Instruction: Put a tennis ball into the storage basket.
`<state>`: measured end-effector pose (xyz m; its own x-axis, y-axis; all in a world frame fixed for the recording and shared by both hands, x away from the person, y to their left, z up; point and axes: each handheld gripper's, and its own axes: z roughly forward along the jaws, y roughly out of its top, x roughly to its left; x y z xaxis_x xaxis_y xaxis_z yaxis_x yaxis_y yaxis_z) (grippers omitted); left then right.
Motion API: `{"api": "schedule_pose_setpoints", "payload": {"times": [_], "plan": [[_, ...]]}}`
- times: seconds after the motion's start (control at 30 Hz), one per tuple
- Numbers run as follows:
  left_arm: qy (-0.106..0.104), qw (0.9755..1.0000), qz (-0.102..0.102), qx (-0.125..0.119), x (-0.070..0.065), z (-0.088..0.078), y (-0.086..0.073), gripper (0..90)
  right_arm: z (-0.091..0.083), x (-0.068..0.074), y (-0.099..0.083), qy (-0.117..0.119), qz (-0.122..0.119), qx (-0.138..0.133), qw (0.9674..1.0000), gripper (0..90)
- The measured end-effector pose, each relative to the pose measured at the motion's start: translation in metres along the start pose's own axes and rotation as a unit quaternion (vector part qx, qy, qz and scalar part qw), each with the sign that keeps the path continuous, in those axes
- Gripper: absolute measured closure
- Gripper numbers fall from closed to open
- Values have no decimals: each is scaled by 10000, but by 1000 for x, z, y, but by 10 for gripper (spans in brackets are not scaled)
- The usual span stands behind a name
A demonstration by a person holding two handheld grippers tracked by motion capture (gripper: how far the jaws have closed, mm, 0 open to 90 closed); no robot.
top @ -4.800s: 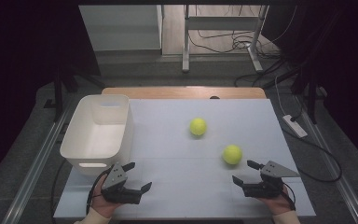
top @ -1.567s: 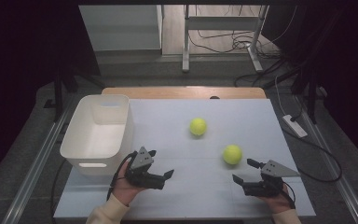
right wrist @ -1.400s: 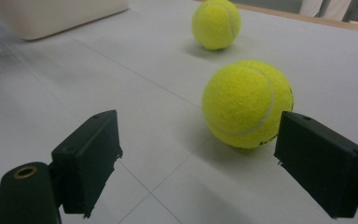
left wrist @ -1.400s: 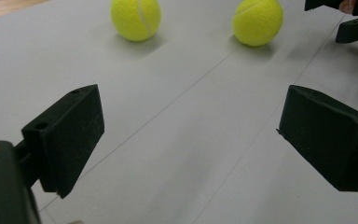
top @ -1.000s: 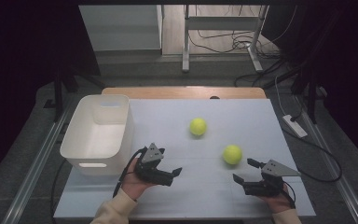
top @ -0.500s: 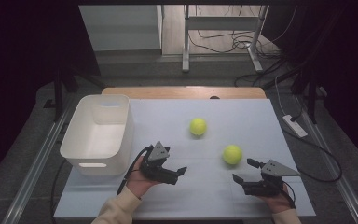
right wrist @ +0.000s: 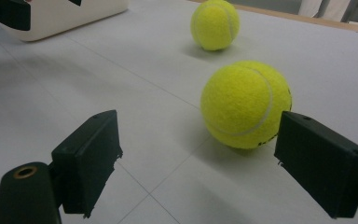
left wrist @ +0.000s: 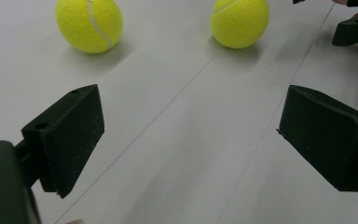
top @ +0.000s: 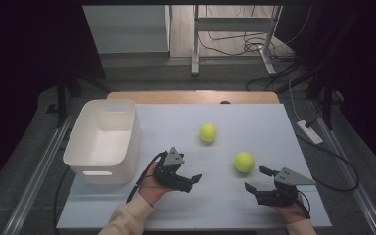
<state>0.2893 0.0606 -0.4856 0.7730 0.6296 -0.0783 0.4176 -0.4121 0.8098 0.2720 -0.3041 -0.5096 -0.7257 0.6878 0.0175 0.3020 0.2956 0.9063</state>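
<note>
The big flat white table top [top: 254, 127] holds everything. On its left side sits a white plastic bin [top: 103, 139] with tall walls and a handle hole in its near end. It is open on top.

Next come the 2 black grippers, each held in a hand. The left gripper [top: 195, 180] is just beside the bin's near right corner, low over the table. Its jaws stand wide apart and hold nothing. In the left gripper view they point across bare table at both balls, which lie well ahead of them.

The right gripper [top: 258, 179] is near the front right of the table. Its jaws are wide apart too, and they grip nothing. In the right gripper view the nearer ball lies just ahead of the right jaw, not between the 2 jaws.

Last are the 2 fuzzy yellow tennis balls. The nearer yellow tennis ball [top: 244, 162] rests on the table just beyond the right gripper. The farther yellow tennis ball [top: 208, 132] rests near the middle of the table, apart from the first one.
</note>
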Motion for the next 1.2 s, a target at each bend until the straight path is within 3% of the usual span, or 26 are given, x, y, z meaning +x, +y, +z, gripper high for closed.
{"api": "schedule_pose_setpoints", "payload": {"times": [0.47, 0.7, 1.2], "plan": [[22, 10000, 0, 30, 5, 9, 4, 77, 1, 1, 0, -19, -3, 21, 10000, 142], [133, 9998, -132, -5, 11, 12, 12, 75, 0, 1, 0, -10, 3, 3, 10000, 142], [207, 9998, -30, 3, 16, 20, 35, 72, 0, 0, 0, 6, -6, -22, 10000, 142]]}}
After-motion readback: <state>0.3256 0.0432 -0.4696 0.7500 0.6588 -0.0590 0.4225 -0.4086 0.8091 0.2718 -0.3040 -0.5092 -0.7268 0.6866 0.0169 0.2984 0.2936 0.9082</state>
